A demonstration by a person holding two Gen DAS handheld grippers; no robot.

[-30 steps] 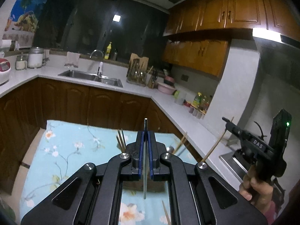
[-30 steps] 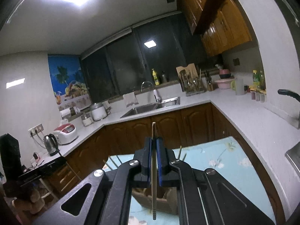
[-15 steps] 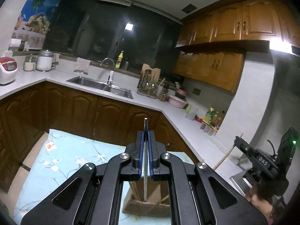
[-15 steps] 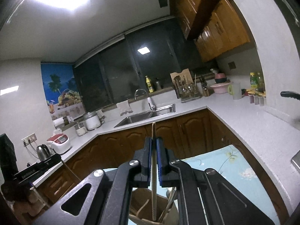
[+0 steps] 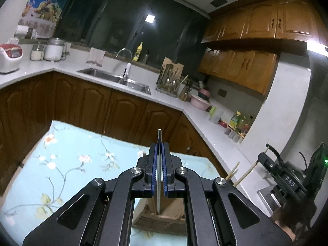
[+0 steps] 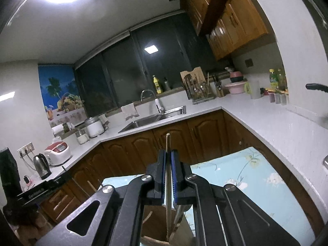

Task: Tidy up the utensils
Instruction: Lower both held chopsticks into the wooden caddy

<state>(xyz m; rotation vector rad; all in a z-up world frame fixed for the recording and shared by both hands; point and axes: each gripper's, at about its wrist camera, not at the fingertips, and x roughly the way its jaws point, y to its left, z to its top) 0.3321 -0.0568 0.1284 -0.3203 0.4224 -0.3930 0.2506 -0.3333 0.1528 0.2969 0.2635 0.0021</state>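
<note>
My left gripper [image 5: 159,150] is shut on a thin metal utensil [image 5: 159,176], held upright with its lower end just above a wooden utensil holder [image 5: 160,221] on the floral cloth. My right gripper [image 6: 168,160] is shut on a wooden chopstick [image 6: 167,143], held upright with its lower end inside the same wooden holder [image 6: 155,223], which holds other utensils. The right gripper also shows in the left wrist view [image 5: 266,149] at far right, with the chopstick [image 5: 249,172] slanting down from it.
The light blue floral tablecloth [image 5: 67,164] covers the table. Behind it stand brown cabinets under a white L-shaped counter [image 5: 205,123] with a sink [image 5: 114,78], a utensil rack [image 5: 170,82], bottles and a rice cooker [image 5: 9,57].
Both grippers have lowered and tilted, bringing the wooden holder under their jaws. The chopstick's lower end has gone into the holder; the metal utensil now hangs just above it.
</note>
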